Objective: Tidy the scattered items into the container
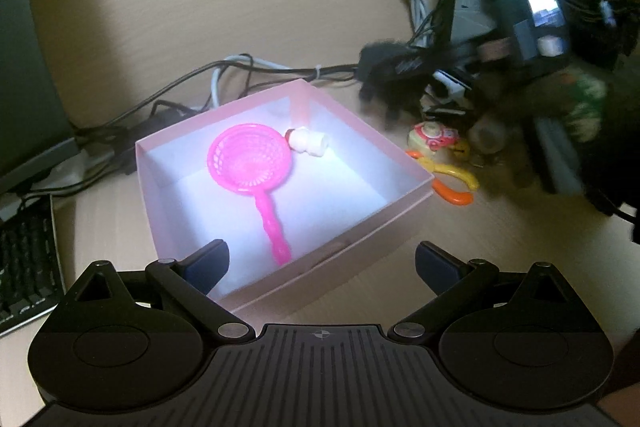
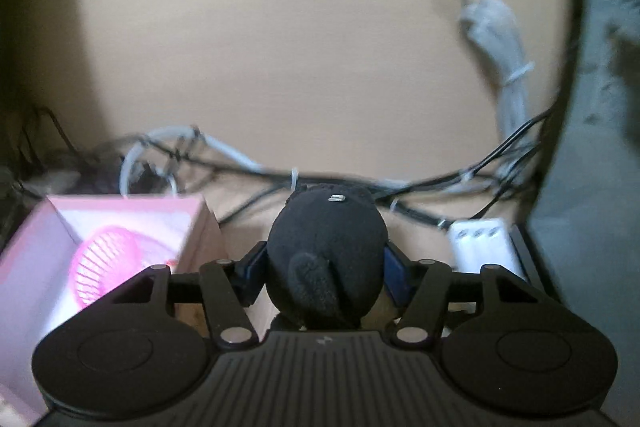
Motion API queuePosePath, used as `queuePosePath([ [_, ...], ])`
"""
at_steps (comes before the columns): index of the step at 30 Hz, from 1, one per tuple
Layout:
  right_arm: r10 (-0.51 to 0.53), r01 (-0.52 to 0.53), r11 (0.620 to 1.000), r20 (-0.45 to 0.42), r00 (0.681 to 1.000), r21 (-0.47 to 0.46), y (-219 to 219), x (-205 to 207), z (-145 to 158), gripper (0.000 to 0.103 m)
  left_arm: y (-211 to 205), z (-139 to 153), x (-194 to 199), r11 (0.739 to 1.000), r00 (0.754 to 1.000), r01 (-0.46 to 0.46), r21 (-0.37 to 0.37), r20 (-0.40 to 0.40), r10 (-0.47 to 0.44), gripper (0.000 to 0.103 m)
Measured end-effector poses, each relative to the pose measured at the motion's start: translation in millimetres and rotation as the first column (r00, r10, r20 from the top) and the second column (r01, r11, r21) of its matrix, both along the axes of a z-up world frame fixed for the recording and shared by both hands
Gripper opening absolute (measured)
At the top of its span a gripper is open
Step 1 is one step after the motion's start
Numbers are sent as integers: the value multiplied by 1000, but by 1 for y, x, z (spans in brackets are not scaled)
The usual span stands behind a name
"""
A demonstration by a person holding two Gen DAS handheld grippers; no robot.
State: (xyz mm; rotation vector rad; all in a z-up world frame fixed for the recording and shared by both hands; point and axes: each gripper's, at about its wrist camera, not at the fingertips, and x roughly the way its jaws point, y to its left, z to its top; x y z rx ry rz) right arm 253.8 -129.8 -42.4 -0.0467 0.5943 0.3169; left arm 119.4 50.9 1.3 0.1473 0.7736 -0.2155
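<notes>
Pink sieve (image 1: pixel 250 157) in box (image 1: pixel 404 157); right hand-held gripper (image 2: pixel 326 267) grasping black plush toy (image 2: pixel 326 255); left hand-held gripper (image 1: pixel 322 259) released; yellow toys (image 1: pixel 440 147) remain.

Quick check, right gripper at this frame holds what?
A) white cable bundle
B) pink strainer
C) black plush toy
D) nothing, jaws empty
C: in the right wrist view the right gripper has its blue pads pressed against both sides of the black plush toy, while the pink strainer lies in the pink box.
</notes>
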Motion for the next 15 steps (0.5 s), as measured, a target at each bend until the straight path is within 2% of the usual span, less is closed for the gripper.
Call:
queuePosePath([
  [3,8,-10,999,36,999,44,-20,-39,26,59,-6,5,-13,1000,1000,25,7,16,-25,102],
  [7,72,-73,996,27,997,48,-38,-97,42,59,-12,5,-34,999,998,53,3,15,-53,103],
  [11,185,-182,982,-60,981,55,-40,-148,33,60,-19,-4,-57,997,996,81,-5,-30,-81,103],
  [15,288,-282,957,-127,949,61,-22,-175,13,60,-20,-12,-77,996,994,84,-5,-68,-84,103],
])
